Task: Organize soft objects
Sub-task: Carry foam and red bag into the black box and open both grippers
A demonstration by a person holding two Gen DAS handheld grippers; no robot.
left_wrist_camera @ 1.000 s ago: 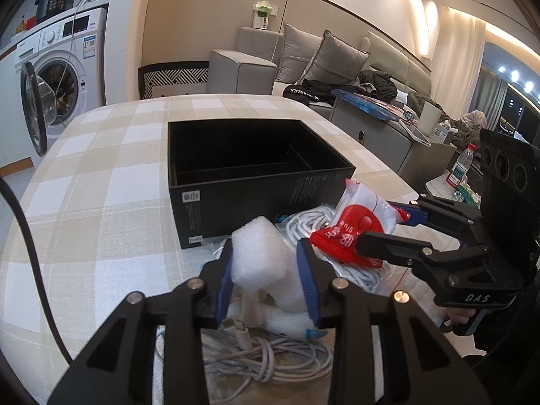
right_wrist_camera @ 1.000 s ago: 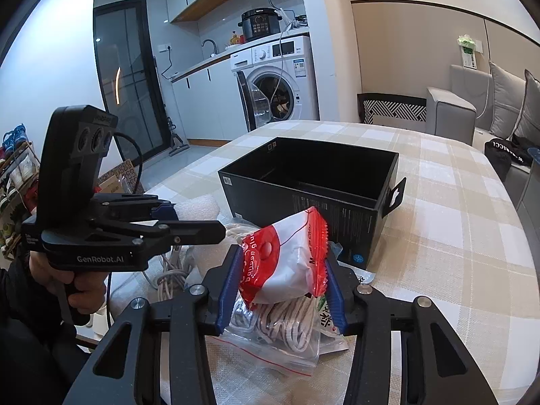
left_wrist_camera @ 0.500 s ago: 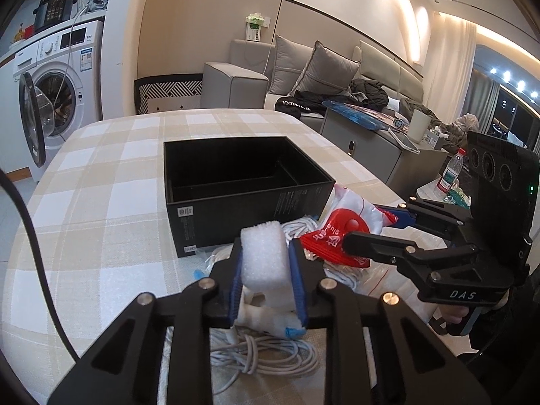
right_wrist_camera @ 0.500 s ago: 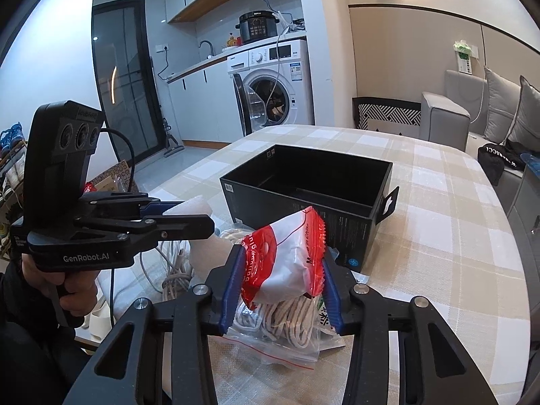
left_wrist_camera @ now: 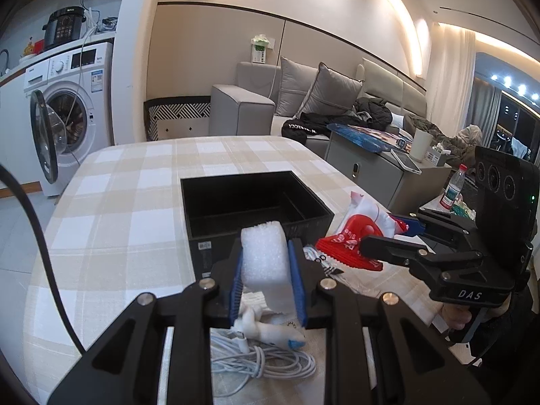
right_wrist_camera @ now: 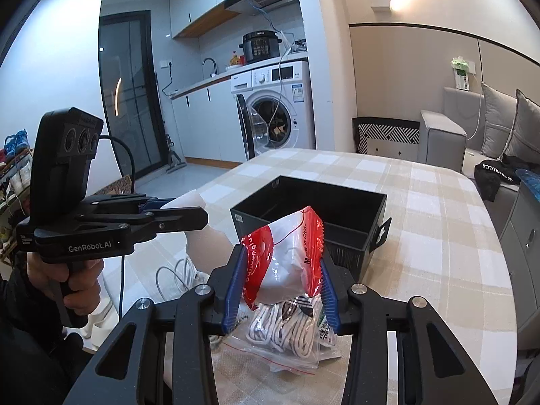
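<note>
A white foam block [left_wrist_camera: 265,256] is clamped between the blue-padded fingers of the left gripper [left_wrist_camera: 266,263], held above a coil of white cable [left_wrist_camera: 260,361] just short of the open black box [left_wrist_camera: 249,202]. A red-and-white plastic packet [right_wrist_camera: 287,256] is clamped between the fingers of the right gripper [right_wrist_camera: 280,270] — raised above a clear zip bag of white cords [right_wrist_camera: 290,330]. All of it is carried by the checked worktop [left_wrist_camera: 135,209], with a washing machine [left_wrist_camera: 67,111] behind.
</note>
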